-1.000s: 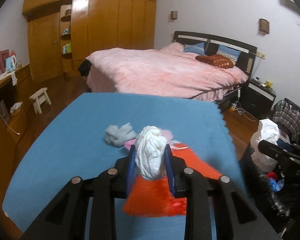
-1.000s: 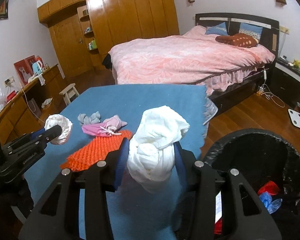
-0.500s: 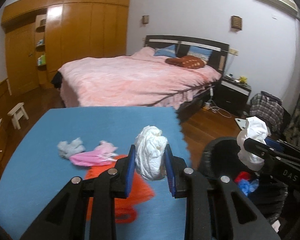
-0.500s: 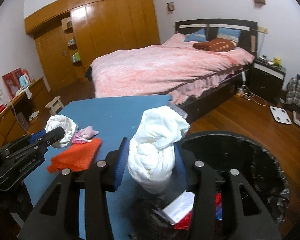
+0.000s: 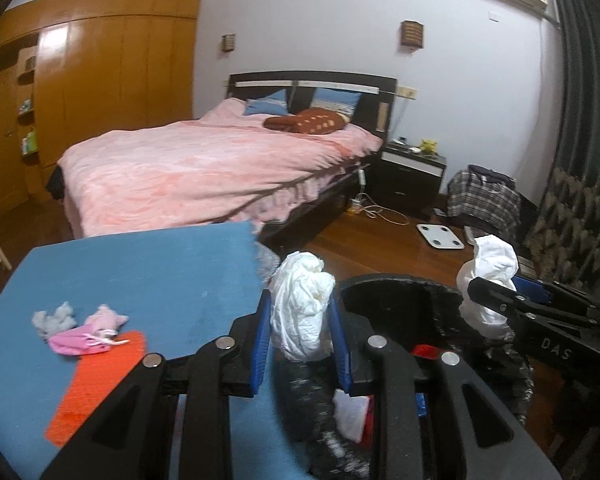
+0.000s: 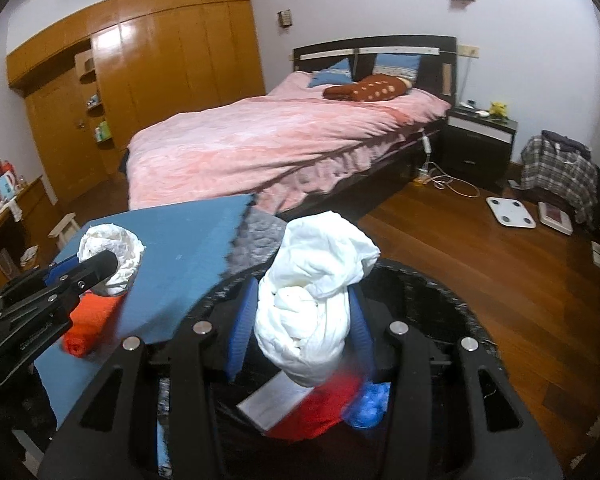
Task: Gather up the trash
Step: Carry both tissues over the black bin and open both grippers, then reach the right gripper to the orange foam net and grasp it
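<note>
My left gripper (image 5: 301,334) is shut on a crumpled white wad (image 5: 302,306) and holds it at the near rim of the black bin (image 5: 400,292). My right gripper (image 6: 300,326) is shut on a larger white wad (image 6: 316,300) and holds it over the bin's (image 6: 452,296) opening. Inside the bin lie red (image 6: 320,408), blue (image 6: 370,404) and white scraps. Each gripper shows in the other's view: the right one (image 5: 496,300) at the bin's far side, the left one (image 6: 100,264) over the blue table.
The blue-covered table (image 5: 148,276) carries an orange mat (image 5: 96,384), a pink cloth (image 5: 88,334) and a grey wad (image 5: 56,318). A pink bed (image 5: 220,168) stands behind it. A scale (image 5: 440,236) lies on the wooden floor beside a plaid-draped chair (image 5: 484,200).
Both grippers swung to the right, off the table toward the bin, each still holding its white wad. The right one now hangs over the bin's opening.
</note>
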The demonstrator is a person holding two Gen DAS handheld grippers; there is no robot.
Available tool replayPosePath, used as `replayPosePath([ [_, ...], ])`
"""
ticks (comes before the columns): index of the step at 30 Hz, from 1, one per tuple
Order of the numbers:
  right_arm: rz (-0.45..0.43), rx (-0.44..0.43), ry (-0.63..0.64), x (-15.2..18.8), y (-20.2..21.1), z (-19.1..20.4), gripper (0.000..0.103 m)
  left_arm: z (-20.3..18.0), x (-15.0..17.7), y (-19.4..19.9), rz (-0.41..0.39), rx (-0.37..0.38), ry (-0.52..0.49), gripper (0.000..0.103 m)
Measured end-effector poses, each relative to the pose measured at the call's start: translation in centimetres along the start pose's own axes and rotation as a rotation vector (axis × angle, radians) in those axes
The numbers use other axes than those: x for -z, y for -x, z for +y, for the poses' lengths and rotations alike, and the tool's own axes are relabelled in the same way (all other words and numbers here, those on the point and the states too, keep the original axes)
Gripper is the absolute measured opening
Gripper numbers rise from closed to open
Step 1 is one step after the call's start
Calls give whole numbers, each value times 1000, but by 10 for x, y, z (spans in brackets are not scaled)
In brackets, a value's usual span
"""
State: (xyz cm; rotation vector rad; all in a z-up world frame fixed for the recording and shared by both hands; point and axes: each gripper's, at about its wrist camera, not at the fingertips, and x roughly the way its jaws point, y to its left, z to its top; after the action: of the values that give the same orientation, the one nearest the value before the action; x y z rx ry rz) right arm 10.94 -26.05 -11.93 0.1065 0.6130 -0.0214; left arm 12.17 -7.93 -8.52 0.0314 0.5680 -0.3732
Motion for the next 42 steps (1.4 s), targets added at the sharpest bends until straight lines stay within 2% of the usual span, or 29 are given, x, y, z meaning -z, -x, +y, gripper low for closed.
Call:
replayPosePath([
  [6, 9, 49, -17, 8, 1, -19, 46, -30, 1, -19, 23, 76, -34, 29],
  [7, 12, 59, -20, 9, 1, -22, 50, -34, 1, -21, 26, 86, -37, 31],
  [8, 13, 66, -21, 10, 1, -24, 58, -36, 1, -22, 27, 97, -36, 38],
  [11, 5, 94, -32, 12, 4, -31, 73, -41, 2, -23, 28, 116, -40, 52],
  [12, 0, 106, -34, 13, 4, -32, 78, -40, 2, -23, 26, 118, -40, 53],
  [13, -5, 119, -37, 13, 6, -33, 87, -40, 2, -22, 24, 116, -39, 57],
  [17, -15, 125, -49, 13, 7, -32, 96, -29, 3, -18, 11, 82, -27, 77],
  [23, -25, 83, -30, 6, 6, -12, 96, -2, -1, -7, -5, 21, 2, 84],
  [42, -14, -115, 81, -9, -17, 99, 96, 107, 14, 39, -26, -212, 99, 86],
])
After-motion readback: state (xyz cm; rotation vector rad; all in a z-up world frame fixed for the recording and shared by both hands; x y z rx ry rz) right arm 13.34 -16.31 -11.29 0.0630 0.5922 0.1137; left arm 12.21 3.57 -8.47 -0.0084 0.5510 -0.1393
